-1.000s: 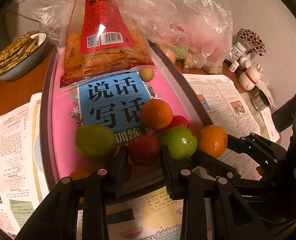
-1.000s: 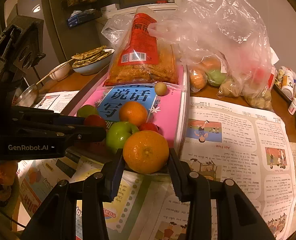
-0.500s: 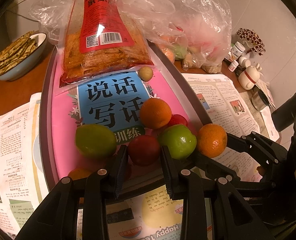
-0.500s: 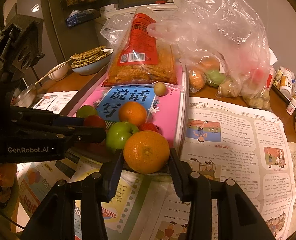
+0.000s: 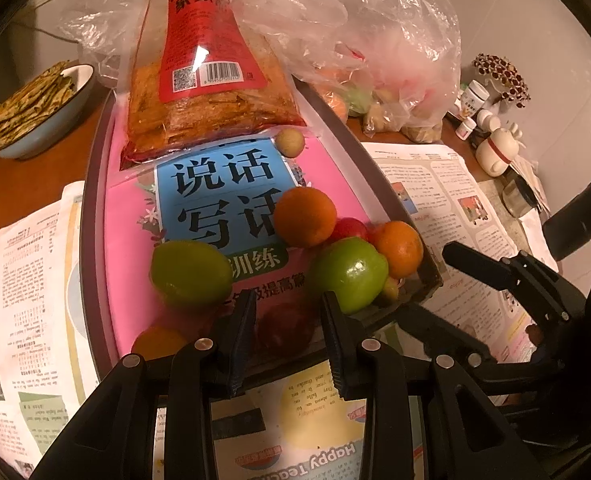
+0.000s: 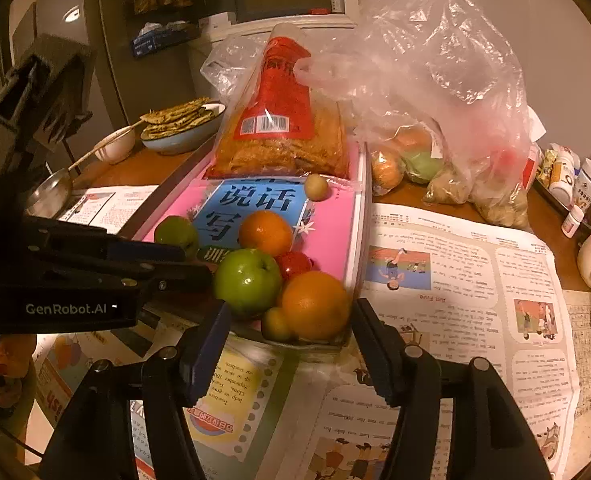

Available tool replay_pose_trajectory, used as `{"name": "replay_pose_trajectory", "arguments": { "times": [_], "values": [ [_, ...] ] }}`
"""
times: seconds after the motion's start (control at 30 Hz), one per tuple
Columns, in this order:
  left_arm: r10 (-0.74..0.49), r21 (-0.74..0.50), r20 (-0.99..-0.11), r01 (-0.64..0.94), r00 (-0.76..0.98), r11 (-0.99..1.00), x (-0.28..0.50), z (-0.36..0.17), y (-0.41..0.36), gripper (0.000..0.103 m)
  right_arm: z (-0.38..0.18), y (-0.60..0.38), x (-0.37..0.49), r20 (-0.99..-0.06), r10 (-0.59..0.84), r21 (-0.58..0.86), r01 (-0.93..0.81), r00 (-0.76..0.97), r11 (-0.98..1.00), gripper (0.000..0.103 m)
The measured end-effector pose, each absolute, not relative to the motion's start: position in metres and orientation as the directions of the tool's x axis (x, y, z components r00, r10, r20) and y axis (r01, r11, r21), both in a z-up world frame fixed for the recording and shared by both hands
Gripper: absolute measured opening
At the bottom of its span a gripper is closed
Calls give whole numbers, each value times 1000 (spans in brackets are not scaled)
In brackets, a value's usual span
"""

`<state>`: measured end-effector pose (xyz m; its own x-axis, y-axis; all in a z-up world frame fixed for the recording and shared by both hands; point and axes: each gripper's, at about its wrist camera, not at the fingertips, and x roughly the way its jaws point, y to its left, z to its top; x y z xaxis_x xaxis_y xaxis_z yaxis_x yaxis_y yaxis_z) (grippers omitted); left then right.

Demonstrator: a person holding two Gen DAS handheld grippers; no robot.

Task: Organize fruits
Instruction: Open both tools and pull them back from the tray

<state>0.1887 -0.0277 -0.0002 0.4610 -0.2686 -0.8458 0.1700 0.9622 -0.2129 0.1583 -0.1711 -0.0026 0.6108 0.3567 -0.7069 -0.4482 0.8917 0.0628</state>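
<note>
- The tray (image 6: 361, 216) lies on the counter (image 6: 411, 196), lined with a pink book (image 5: 135, 240); all places below are given from this tray.
- In its near corner, touching each other, sit an orange (image 6: 315, 305), a green apple (image 6: 248, 282), a small red fruit (image 6: 294, 265) and a small yellowish fruit (image 6: 275, 324).
- A second orange (image 6: 265, 232) lies a little farther in, and a green fruit (image 6: 175, 234) near the left rim.
- The right hand-held gripper (image 6: 291, 350) stands at the near edge; its jaws are opening, and the pads are apart from the orange ahead of them.
- The left hand-held gripper (image 5: 287, 324) has narrow jaws, closing on a dark red fruit (image 5: 285, 328) at the near rim.
- At the far end, a red snack bag (image 5: 211, 92) leans on the book, with a small round tan fruit (image 5: 290, 142) just beside it.
- A clear plastic bag (image 6: 447, 92) with more produce stands right of the tray, a bowl of flatbreads (image 6: 183, 124) left of it.
- Newspapers (image 6: 467, 280) cover the counter around the tray.
</note>
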Motion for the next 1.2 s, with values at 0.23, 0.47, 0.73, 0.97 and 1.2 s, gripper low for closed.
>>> {"name": "replay_pose_trajectory", "arguments": {
  "times": [0.23,0.47,0.73,0.97,1.2],
  "values": [
    [-259,-204,-839,166,478,965,182,6,-26,44,1,-172,152,-700,350,53,-443,622,895,63],
    [-249,-195,-824,158,509,968,170,17,-24,51,7,-174,141,-684,348,46,-438,641,898,69],
    [-217,-158,-801,152,558,976,148,30,-22,64,18,-177,126,-658,344,40,-426,670,904,77],
    [-195,-148,-779,128,596,981,127,37,-16,71,26,-175,108,-631,342,23,-425,696,905,80],
    [-155,-127,-762,90,629,988,105,40,-12,75,31,-173,92,-613,332,10,-414,717,910,90]
  ]
}}
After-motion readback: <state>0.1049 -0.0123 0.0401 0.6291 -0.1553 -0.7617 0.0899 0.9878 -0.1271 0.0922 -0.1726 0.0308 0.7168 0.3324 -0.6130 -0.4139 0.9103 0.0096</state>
